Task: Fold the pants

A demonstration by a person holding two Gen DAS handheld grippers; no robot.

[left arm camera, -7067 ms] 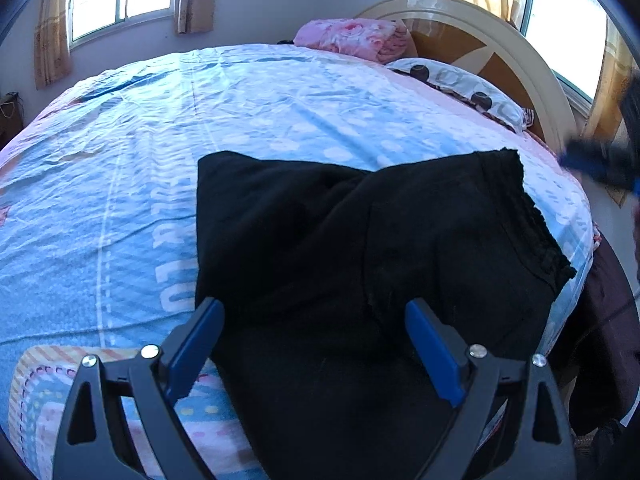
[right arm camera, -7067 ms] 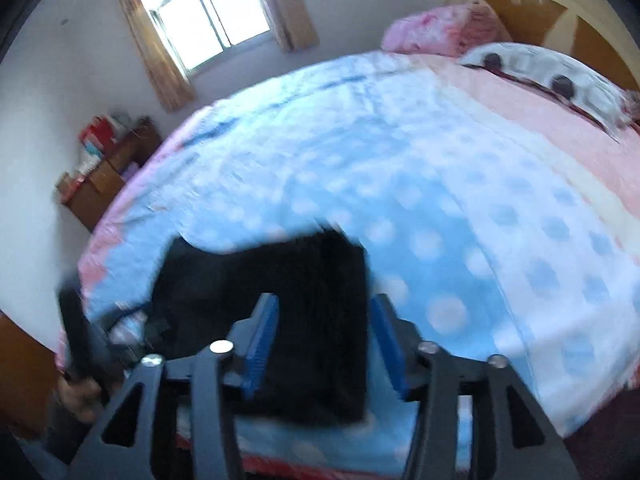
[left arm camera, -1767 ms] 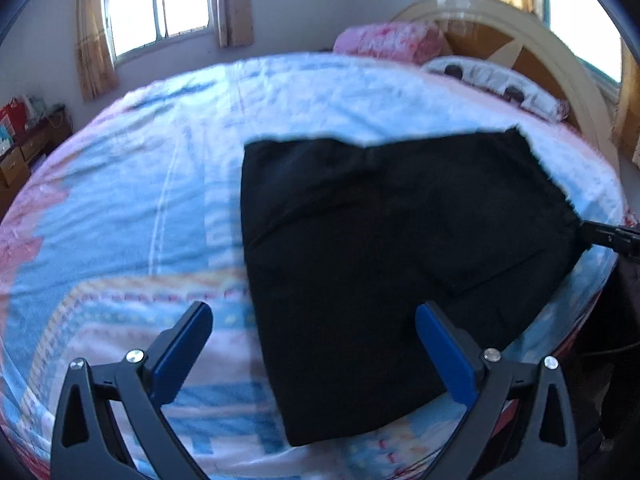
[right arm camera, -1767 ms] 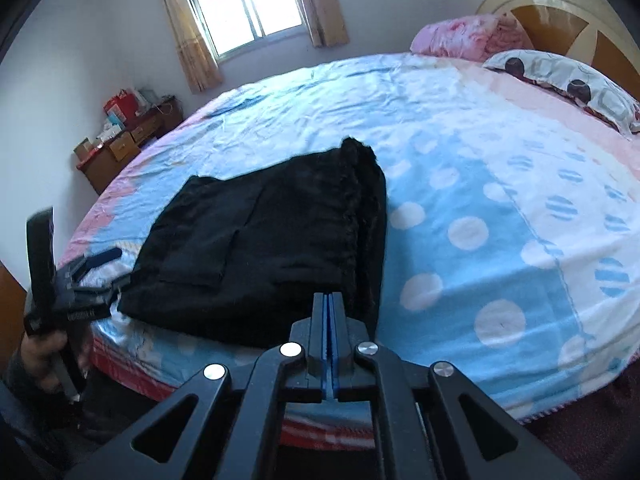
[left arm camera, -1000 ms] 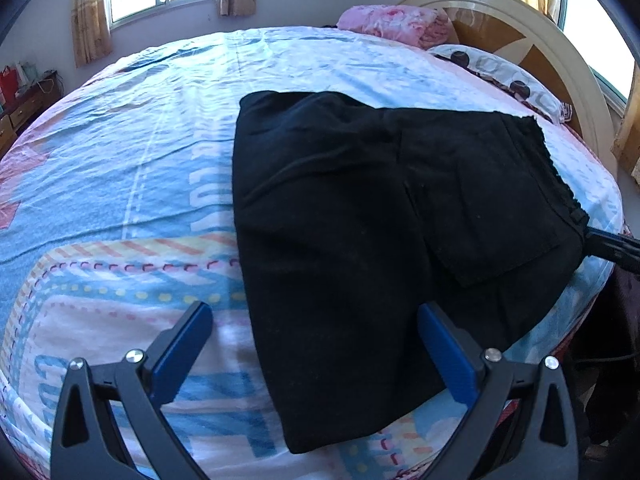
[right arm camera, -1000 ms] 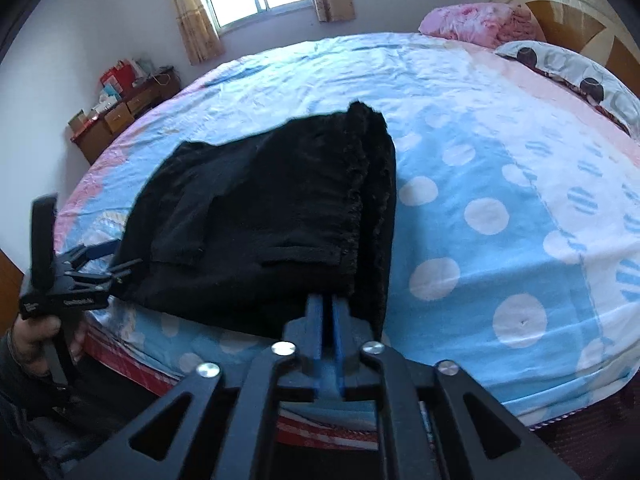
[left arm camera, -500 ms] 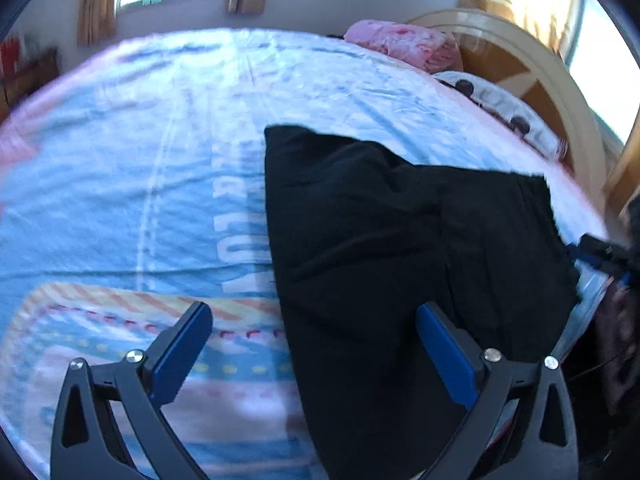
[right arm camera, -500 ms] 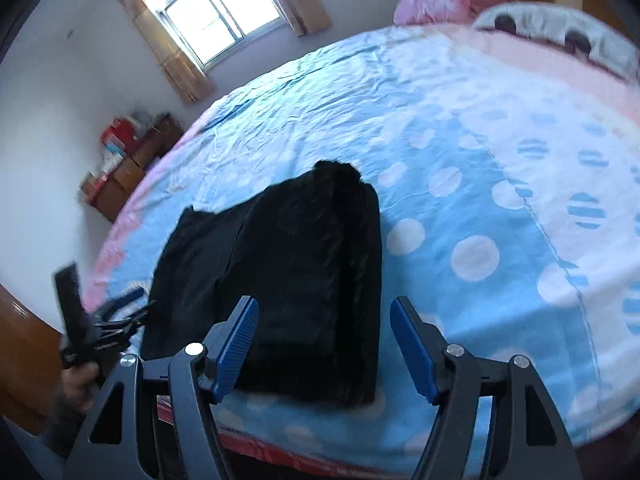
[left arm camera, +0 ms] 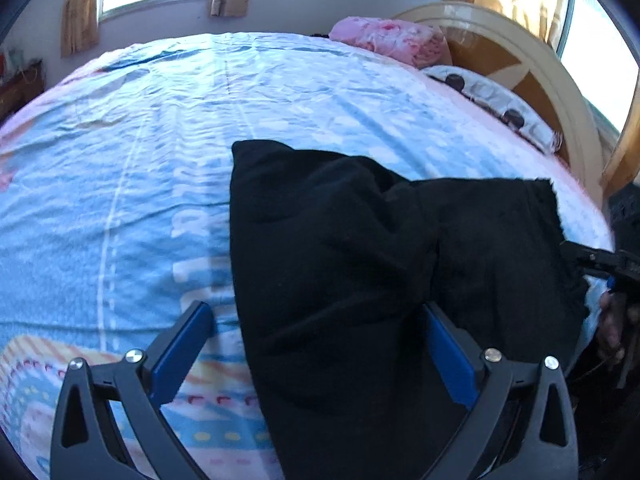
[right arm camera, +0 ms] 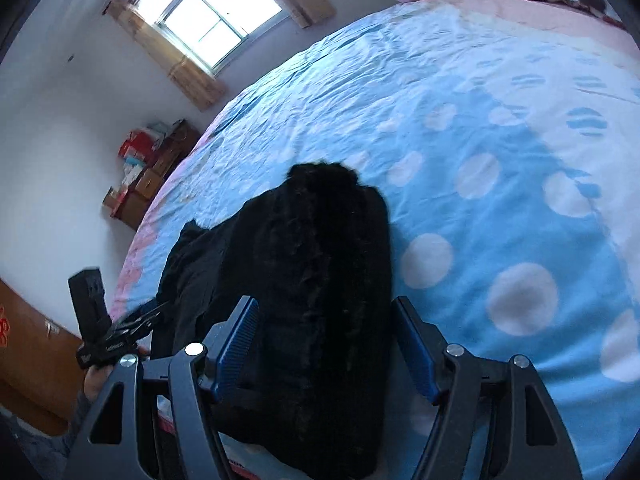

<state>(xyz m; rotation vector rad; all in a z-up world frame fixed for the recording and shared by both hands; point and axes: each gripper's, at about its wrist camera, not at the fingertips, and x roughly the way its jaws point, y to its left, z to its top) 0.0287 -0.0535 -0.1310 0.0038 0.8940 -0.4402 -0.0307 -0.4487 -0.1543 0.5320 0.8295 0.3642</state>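
Note:
The black pants (left arm camera: pixel 360 264) lie folded on the bed's near edge, with a raised crease across the middle. In the right wrist view the pants (right arm camera: pixel 320 280) show their waistband end. My left gripper (left arm camera: pixel 316 332) is open, its blue pads straddling the near left part of the pants. My right gripper (right arm camera: pixel 324 332) is open, its jaws on either side of the waistband end, holding nothing. The right gripper also shows at the far right of the left wrist view (left arm camera: pixel 600 264), beside the waistband. The left gripper shows in the right wrist view (right arm camera: pixel 120 332) at the pants' other end.
The bed sheet (left arm camera: pixel 160 140) is blue with white dots and pink borders. A pink folded blanket (left arm camera: pixel 392 40), a pillow (left arm camera: pixel 492 100) and a wooden headboard (left arm camera: pixel 552 92) are at the far end. A cluttered wooden cabinet (right arm camera: pixel 148 172) stands by the wall under a window (right arm camera: pixel 212 20).
My right gripper, shut on the waistband a second ago, has opened and let it go. Both grippers have moved in closer over the pants, which now show a bunched crease.

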